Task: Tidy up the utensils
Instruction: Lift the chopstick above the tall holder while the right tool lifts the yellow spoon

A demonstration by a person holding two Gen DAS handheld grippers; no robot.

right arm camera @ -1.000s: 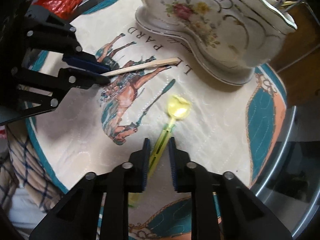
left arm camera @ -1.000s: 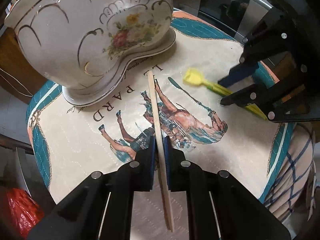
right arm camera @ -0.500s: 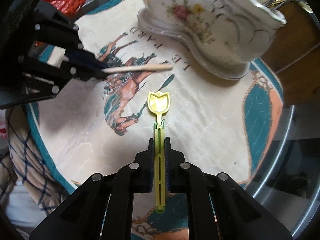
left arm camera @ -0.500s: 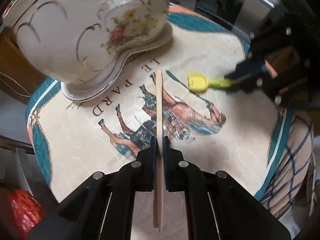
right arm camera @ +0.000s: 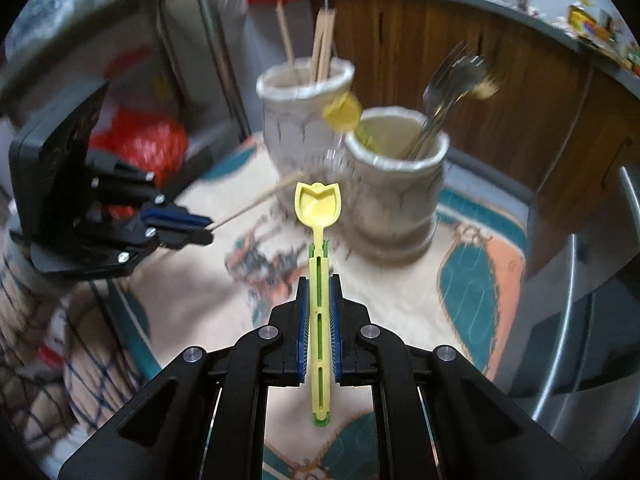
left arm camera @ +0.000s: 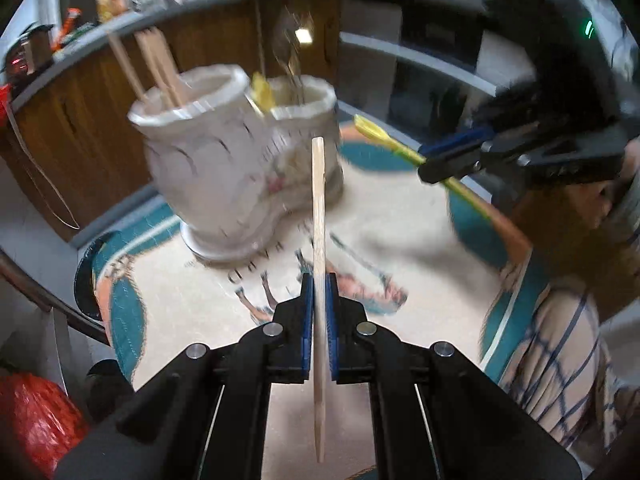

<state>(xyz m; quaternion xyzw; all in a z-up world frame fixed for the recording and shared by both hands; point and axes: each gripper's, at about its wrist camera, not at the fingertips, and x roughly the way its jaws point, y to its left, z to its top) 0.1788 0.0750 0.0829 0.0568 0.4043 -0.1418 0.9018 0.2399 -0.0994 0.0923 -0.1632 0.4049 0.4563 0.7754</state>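
above printed cloth (left arm camera: 420, 240), left tongs (left arm camera: 319, 284) clamp wooden stick (left arm camera: 319, 216), right tongs (right arm camera: 319, 284) clamp yellow scoop (right arm camera: 318, 204).

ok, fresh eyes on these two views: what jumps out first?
The yellow tulip-shaped spoon clamped in the right gripper, dead centre and raised toward the two-cup ceramic holder. Likewise the wooden chopstick pinched in the left gripper, over the horse-print cloth.

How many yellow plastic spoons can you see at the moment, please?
2. One yellow spoon is clamped in the right hand-held gripper; the other spoon stands in the ceramic holder, beside the metal forks. More may be hidden inside.
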